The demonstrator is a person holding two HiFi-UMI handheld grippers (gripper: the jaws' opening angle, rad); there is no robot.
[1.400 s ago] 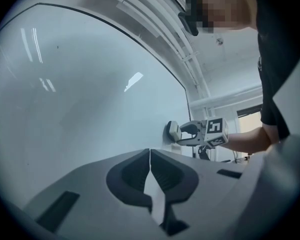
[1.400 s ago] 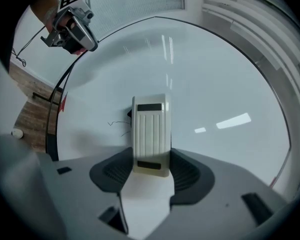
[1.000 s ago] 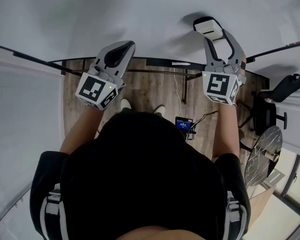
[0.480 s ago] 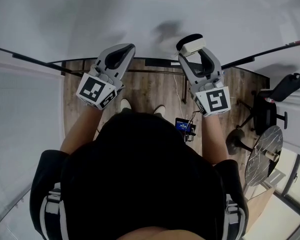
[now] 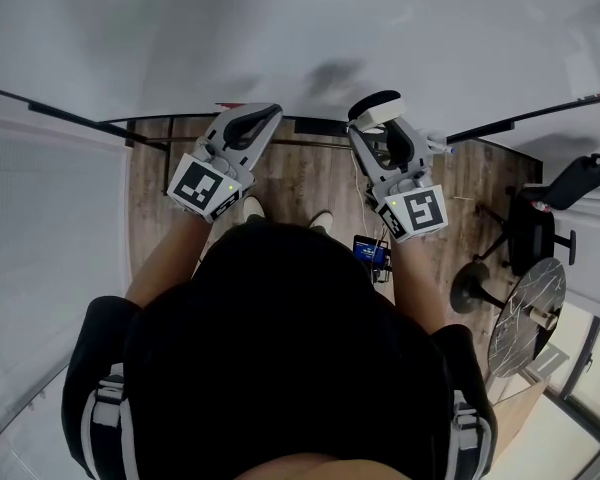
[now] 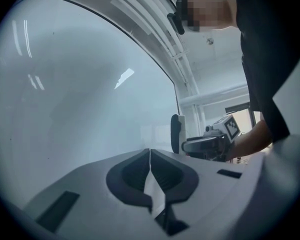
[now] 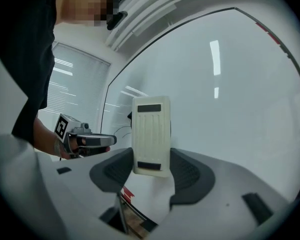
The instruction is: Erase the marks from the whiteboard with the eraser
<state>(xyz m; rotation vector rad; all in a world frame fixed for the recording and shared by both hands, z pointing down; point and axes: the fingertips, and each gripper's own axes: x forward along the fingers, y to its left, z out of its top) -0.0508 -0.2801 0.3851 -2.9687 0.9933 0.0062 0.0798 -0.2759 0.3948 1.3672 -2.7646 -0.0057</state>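
Eraser (image 5: pixel 376 109) in right tongs (image 5: pixel 381 128) has slid leftward across whiteboard (image 5: pixel 280 28).

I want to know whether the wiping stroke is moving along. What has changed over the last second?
The right gripper, shut on the eraser, swept leftward and lower across the whiteboard, ending closer to the left gripper. The left gripper shifted slightly right and down. Unchanged: the eraser stays gripped, and the left gripper's jaws stay together and empty.
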